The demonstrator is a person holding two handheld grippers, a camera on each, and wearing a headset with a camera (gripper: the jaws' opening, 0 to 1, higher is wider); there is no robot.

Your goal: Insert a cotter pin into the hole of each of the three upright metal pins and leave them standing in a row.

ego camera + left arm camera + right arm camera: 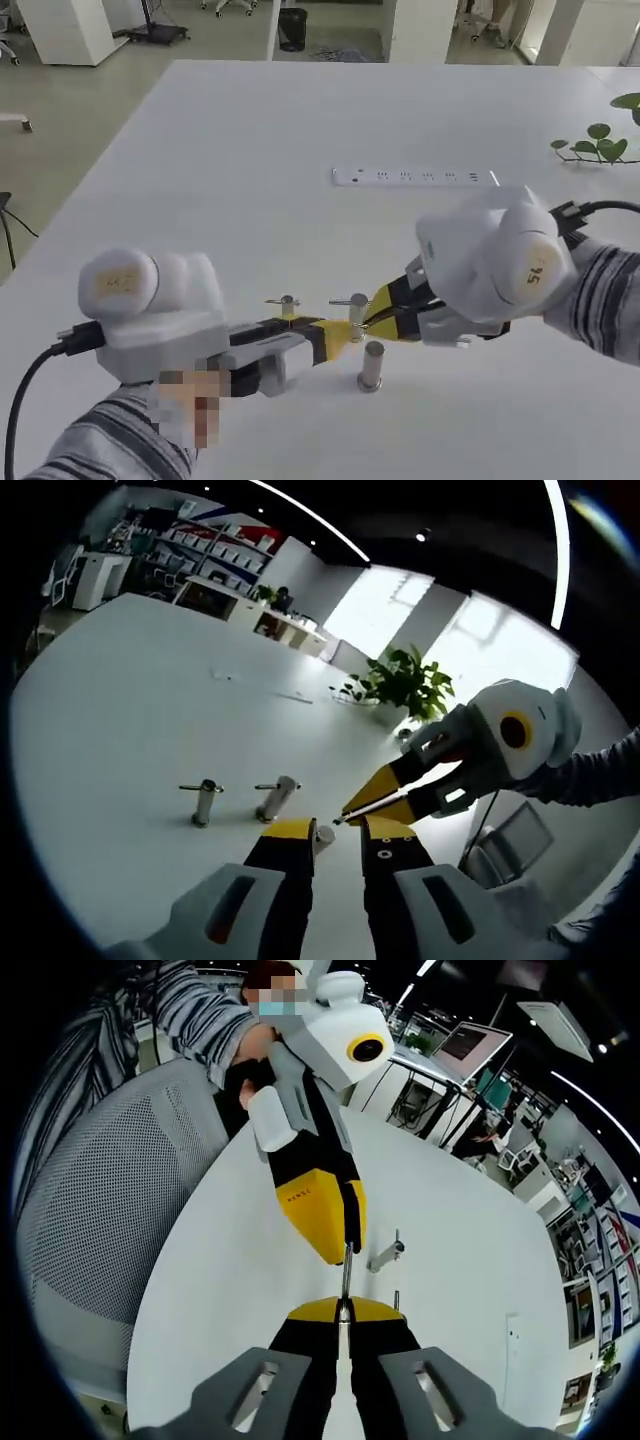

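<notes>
The right gripper (343,1312) pinches a cotter pin (345,1272), whose tip is just beside the bare pin (372,365). The left gripper (335,828) is spread at that pin (bracing it or merely near, I cannot tell). The cotter pin looks light, thin, springy and slick, so grip it by its head. Two finished pins (205,800) stand just beyond the bare pin. The table (300,150) past it lies open, its edges well away.

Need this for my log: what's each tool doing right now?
Left tool: open, holding nothing.
Right tool: closed on a cotter pin.
</notes>
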